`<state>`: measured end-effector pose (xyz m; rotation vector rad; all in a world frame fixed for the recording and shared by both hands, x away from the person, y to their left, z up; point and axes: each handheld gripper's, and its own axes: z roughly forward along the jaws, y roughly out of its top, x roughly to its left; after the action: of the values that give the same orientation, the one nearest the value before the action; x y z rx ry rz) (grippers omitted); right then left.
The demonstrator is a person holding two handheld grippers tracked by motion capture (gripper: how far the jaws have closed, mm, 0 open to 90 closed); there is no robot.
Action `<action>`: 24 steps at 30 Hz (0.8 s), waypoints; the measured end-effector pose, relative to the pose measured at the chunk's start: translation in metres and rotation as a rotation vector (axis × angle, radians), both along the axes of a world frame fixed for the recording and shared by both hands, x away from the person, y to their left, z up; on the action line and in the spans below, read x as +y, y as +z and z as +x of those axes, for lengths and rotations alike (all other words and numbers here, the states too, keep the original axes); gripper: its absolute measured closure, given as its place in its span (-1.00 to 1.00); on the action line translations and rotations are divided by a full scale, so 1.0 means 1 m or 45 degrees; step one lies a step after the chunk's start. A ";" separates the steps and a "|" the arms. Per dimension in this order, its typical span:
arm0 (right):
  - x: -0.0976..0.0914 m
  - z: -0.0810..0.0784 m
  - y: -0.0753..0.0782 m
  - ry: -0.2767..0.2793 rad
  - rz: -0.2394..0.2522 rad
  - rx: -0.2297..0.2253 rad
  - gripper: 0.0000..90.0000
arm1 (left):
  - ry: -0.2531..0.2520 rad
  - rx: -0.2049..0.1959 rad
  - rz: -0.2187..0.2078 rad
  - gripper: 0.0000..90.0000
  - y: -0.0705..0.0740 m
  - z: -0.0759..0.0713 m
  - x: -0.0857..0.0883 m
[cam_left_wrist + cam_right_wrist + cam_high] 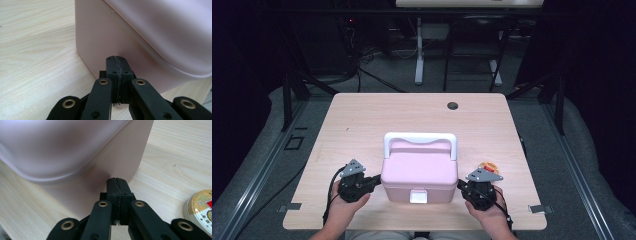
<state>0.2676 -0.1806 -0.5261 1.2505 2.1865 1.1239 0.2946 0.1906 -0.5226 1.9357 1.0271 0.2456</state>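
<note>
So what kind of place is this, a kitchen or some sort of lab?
Most likely a lab or recording setup, not a kitchen. A bare wooden table stands on grey carpet, metal rails run along the floor beside it, and cables lie tangled under a desk in the dark background.

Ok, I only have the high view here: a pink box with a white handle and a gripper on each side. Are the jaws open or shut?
Observer: Both shut. In the left gripper view the left gripper has its pads pressed together with nothing between them, tips at the pink box side wall.
Operator: And the right one?
Observer: Same. The right gripper is shut on nothing, tips at the opposite wall, below the lid's overhang.
Operator: What's the orange thing by the right hand?
Observer: A round tin with a gold and red printed lid, lying flat on the table.
</note>
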 end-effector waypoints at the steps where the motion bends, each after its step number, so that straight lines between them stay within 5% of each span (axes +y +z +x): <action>1: 0.000 -0.001 0.000 0.000 0.001 0.004 1.00 | 0.000 0.001 -0.001 0.99 0.000 0.000 0.000; 13: 0.000 -0.006 0.000 -0.011 -0.015 -0.011 0.99 | -0.004 -0.001 -0.006 0.97 0.000 -0.003 0.001; 24: -0.010 0.000 0.005 0.037 -0.031 0.013 0.57 | -0.038 0.020 0.025 0.48 0.005 0.006 0.011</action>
<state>0.2679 -0.1906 -0.5216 1.2210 2.2261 1.1007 0.3002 0.2012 -0.5178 1.9716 1.0089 0.2251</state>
